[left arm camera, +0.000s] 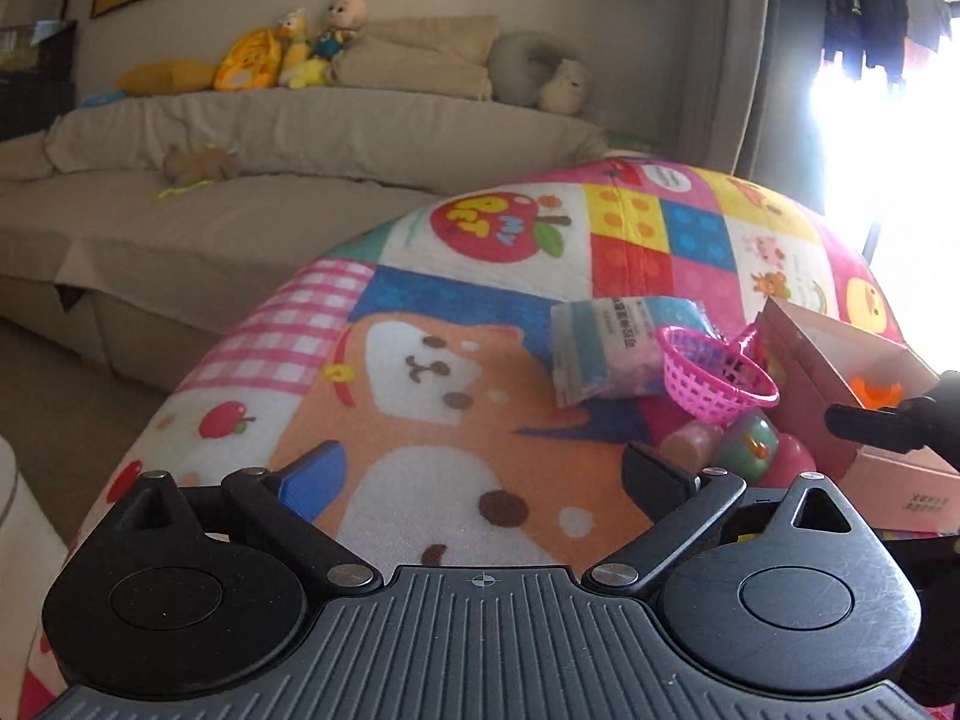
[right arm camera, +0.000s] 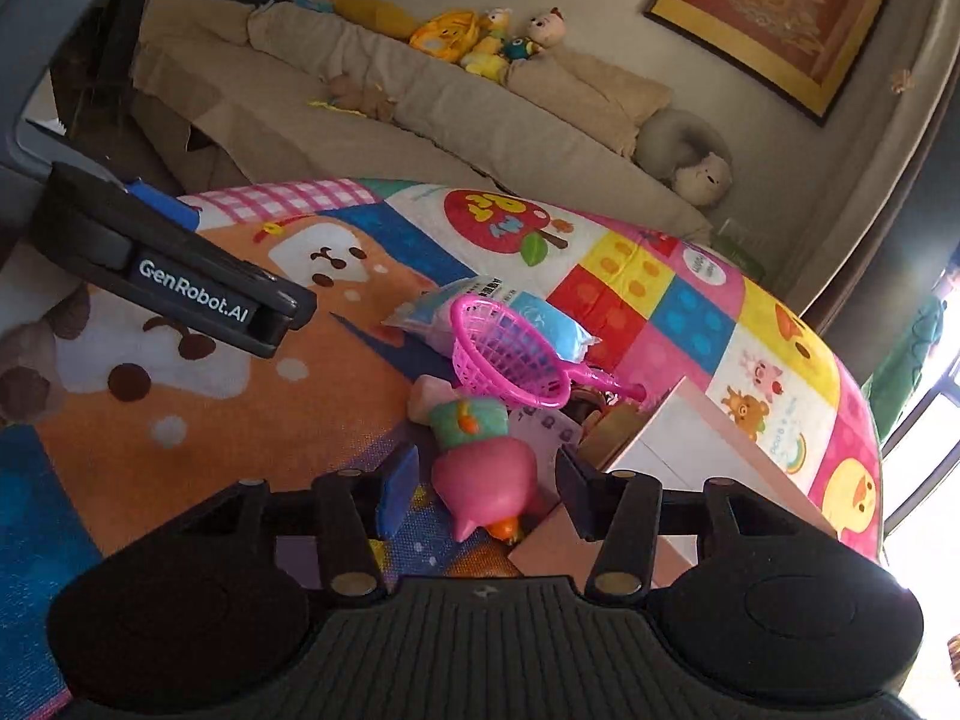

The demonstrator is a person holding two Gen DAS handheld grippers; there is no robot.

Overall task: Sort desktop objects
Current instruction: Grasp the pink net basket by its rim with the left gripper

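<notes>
Both wrist fisheyes look forward and slightly downward along their jaws, close over the patterned worktop (left arm camera: 456, 324), sharing the pink basket (left arm camera: 714, 381) and sofa (right arm camera: 420, 114).

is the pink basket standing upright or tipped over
Tipped. The pink basket lies on its side atop the toy pile, its open mouth facing sideways and its handle sticking out toward the pink box.
</notes>
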